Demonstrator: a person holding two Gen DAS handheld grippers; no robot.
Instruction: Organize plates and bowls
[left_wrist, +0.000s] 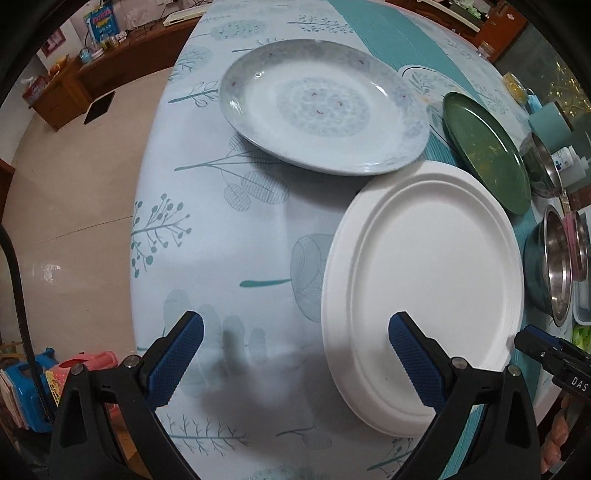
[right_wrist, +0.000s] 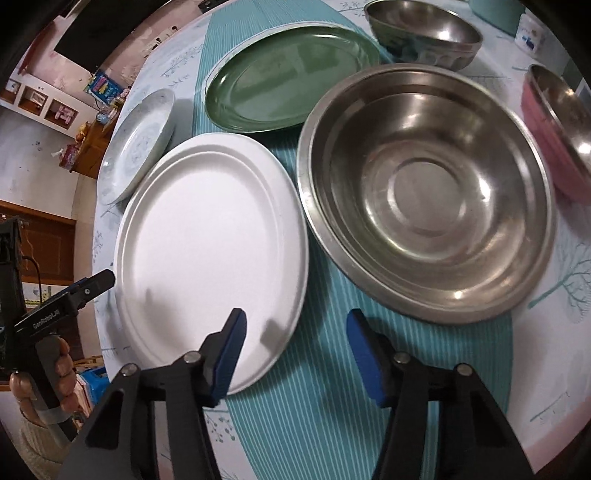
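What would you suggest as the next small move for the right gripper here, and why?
Probably ease the right gripper lower and slightly leftwards so its fingers straddle the white plate's near rim. It stands open with nothing between the fingers, one pad already above that rim and the other over the teal runner. The left gripper also hangs open at the plate's opposite edge.

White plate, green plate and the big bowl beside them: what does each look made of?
White plate: probably moulded paper pulp, matte with no glare and pressed rim ridges. Green plate: glossy, enamel or melamine; the sheen leaves that open. Big bowl: stainless steel by its look, grey with mirror-like highlights and concentric rings.
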